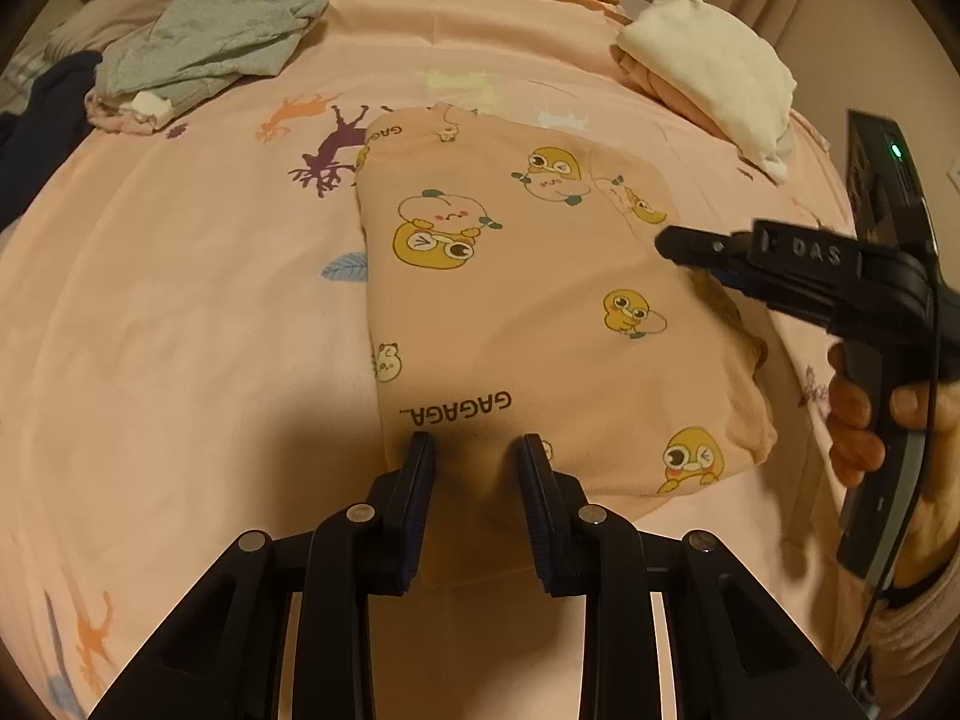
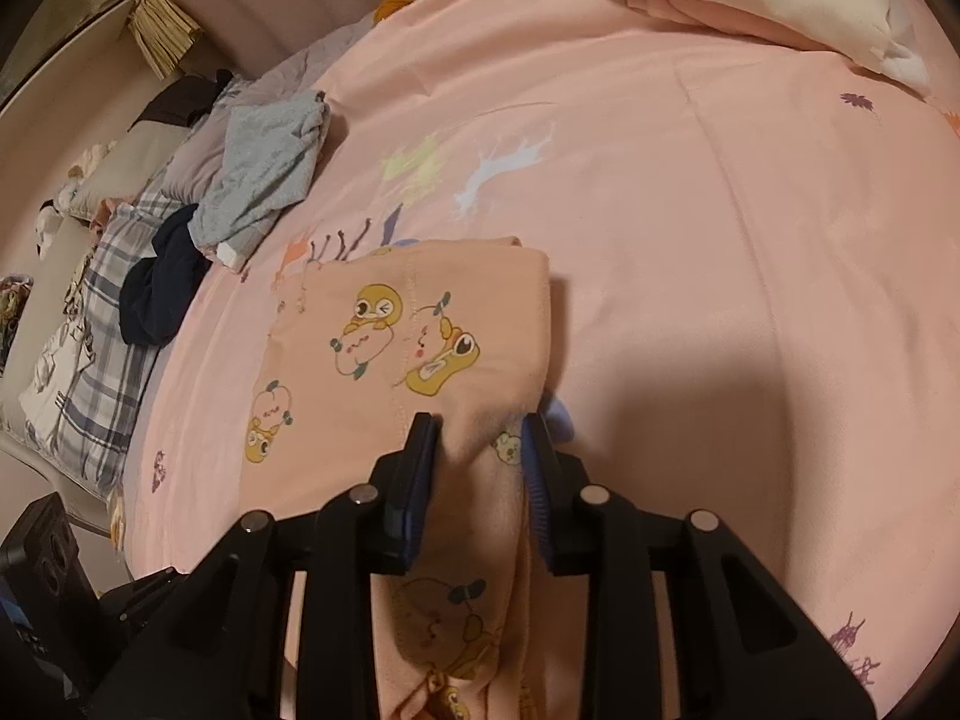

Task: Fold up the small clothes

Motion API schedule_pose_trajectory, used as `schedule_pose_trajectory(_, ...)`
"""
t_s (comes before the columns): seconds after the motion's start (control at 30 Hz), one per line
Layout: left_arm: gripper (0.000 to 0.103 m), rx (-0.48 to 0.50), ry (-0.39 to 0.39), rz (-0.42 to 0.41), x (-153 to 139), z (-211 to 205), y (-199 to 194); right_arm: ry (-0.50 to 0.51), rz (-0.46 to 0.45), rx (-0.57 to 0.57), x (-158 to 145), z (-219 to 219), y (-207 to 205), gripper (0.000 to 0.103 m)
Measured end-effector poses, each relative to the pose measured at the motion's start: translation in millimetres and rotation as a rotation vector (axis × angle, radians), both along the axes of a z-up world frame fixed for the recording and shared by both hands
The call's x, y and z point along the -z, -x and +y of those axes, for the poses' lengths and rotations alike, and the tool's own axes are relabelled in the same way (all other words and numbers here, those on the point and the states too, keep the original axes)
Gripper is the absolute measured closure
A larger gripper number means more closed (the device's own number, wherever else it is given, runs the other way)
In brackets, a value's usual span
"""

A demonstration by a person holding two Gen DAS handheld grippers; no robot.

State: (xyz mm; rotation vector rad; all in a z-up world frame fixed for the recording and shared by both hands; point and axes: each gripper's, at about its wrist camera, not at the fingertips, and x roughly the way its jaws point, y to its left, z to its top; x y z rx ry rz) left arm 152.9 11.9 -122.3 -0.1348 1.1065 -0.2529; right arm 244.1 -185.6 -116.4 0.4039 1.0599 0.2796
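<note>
A small pink garment (image 1: 516,306) printed with yellow cartoon ducks and "GAGAGA" lies folded on the pink bedsheet (image 1: 180,312). My left gripper (image 1: 477,444) is open, its fingers straddling the garment's near edge. My right gripper (image 2: 483,426) hangs over the garment's right side (image 2: 390,372); its jaws stand apart with a raised fold of the cloth between them, not pinched tight. In the left wrist view the right gripper (image 1: 672,243) comes in from the right, held by a hand.
A grey garment (image 1: 210,42) and a dark navy one (image 1: 42,114) lie at the far left. A folded cream and pink stack (image 1: 714,66) sits at the far right. A plaid pillow (image 2: 102,360) lies at the bed's left edge.
</note>
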Motion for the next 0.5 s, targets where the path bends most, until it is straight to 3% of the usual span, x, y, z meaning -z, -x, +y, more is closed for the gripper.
schedule_pose_trajectory(0.27,0.074,-0.061,0.055,-0.053,-19,11,-3,0.003,-0.151,-0.126,-35,8,40,0.072)
schedule_pose_trajectory(0.4,0.074,-0.056,0.028,-0.048,-14,6,-7,-0.011,-0.148,-0.203,-31,19,56,0.072)
schedule_pose_trajectory(0.5,0.074,-0.050,-0.007,-0.039,-6,3,-6,0.045,-0.118,-0.219,-17,25,62,0.072)
